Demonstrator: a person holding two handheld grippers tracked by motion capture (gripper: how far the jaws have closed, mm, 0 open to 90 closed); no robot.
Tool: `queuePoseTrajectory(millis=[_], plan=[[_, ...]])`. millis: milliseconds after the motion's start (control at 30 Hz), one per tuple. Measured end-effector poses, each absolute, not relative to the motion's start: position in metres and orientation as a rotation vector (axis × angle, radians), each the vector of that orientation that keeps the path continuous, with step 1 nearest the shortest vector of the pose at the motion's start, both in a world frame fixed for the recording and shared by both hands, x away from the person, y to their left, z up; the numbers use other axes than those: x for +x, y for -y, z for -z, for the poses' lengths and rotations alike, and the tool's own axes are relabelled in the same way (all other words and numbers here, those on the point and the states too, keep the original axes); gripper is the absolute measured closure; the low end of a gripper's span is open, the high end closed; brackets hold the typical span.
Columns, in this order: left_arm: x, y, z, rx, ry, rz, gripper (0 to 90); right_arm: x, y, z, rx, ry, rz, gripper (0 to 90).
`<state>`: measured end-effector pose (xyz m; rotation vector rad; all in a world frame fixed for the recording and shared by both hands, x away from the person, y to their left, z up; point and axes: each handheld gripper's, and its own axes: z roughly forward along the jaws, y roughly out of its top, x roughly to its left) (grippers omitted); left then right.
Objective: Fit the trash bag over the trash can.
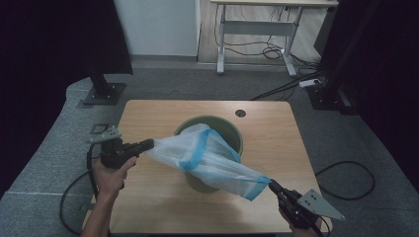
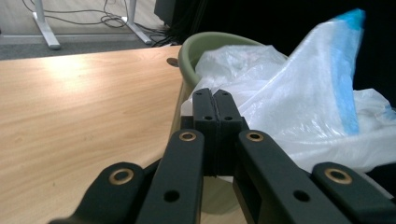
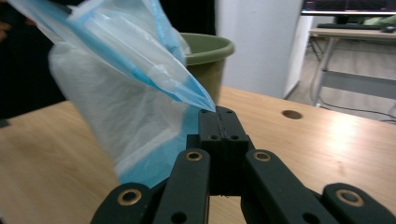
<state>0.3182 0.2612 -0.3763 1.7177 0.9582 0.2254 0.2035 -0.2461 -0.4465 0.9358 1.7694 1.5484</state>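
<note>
Both tools point(image 1: 148, 144) point(image 1: 271, 184) clamped on plastic bag point(image 1: 207, 158), stretched across green bin point(image 1: 232, 131) on table point(image 1: 148, 197).

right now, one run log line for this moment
left gripper: shut on bag | right gripper: shut on bag | bag: stretched above bin

A lab or office room rigged for recording

A small wooden counter point(image 1: 148, 207) with a cable hole point(image 1: 240, 113) stands on grey carpet point(image 1: 44, 158), hemmed in by black curtains point(image 1: 44, 44) on both sides. Dark stands on flat metal feet point(image 1: 102, 94) rise at the corners. Behind, a height-adjustable desk point(image 1: 257, 29) has loose cables point(image 1: 269, 49) hanging under it, and a power strip point(image 1: 310, 82) lies on the floor. In the right gripper view, a monitor point(image 3: 348, 5) sits on a further desk.
</note>
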Motion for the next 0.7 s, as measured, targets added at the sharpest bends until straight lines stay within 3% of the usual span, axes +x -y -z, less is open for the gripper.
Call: queuePoseTrajectory(millis=[300,667,700], plan=[[0.312,-0.273,0.408,1.719,-1.007,-0.206,89.9,0.199,0.232,0.471,0.929,-1.891,-1.563,88.9],[0.330,-0.257,0.422,1.753,-1.047,-0.218,89.9,0.214,0.214,0.506,0.988,-1.993,-1.516,88.7],[0.330,-0.257,0.422,1.751,-1.047,-0.220,89.9,0.212,0.214,0.506,0.990,-1.994,-1.521,84.4]])
